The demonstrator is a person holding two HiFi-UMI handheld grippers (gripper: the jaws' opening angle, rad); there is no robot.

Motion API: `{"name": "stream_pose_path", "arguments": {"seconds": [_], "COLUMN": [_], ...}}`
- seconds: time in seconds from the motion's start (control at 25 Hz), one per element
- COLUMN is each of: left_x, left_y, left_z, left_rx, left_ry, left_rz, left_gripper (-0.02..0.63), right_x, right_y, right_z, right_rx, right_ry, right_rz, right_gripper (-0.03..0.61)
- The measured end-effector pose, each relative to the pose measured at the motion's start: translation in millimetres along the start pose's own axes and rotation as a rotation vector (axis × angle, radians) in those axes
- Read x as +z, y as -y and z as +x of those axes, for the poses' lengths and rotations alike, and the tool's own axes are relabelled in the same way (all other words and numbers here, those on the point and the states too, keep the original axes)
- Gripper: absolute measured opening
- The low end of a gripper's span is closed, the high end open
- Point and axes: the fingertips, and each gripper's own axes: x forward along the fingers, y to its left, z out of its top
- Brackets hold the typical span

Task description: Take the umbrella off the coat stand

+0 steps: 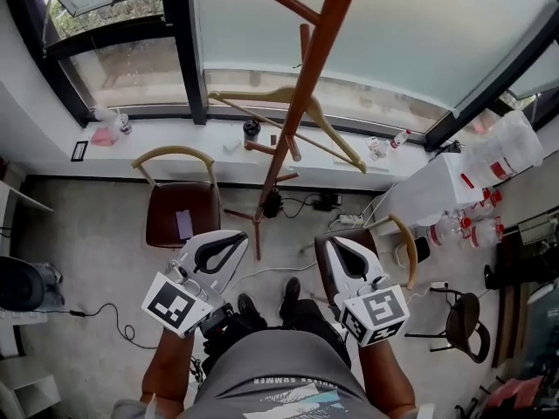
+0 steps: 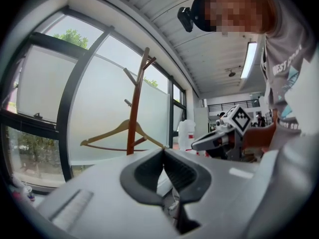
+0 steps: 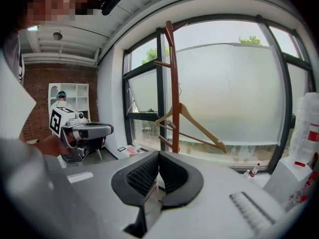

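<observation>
Holding both low before you, your left gripper (image 1: 234,243) is closed with nothing between its jaws; ahead between the 2, by the window, the coat stand (image 1: 301,103) stands upright carrying 1 wooden hanger (image 1: 336,138); your right gripper (image 1: 339,247) is likewise closed, empty.

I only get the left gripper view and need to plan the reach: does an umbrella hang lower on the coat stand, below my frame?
Observer: In the head view the coat stand carries only the wooden hanger; its lower pegs are bare.
Operator: What about my other hand?
Observer: The right gripper has its fingers shut with nothing between them.
Operator: Anything beside the stand's base?
Observer: A brown chair stands to its left in the head view.
</observation>
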Motion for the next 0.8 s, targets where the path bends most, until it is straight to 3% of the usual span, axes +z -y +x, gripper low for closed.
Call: {"name": "stream_pose_path", "arguments": {"seconds": [0.32, 0.8], "left_x": [-2.2, -23.1], "left_y": [-31.0, -67.3], "left_z": [-19.5, -18.7], "left_rx": [0.089, 0.206], "left_ry": [0.013, -0.057], "left_rz": [-0.033, -0.074], "left_gripper": [0.002, 0.002], "right_x": [2.0, -10.3], "right_y": [-10.0, 8.5], "right_z": [40.8, 115.6], "right_rx": [0.074, 0.171], "right_ry": [-0.029, -0.081], "right_rz": [-0.009, -0.008], "right_gripper": [0.005, 0.015]}}
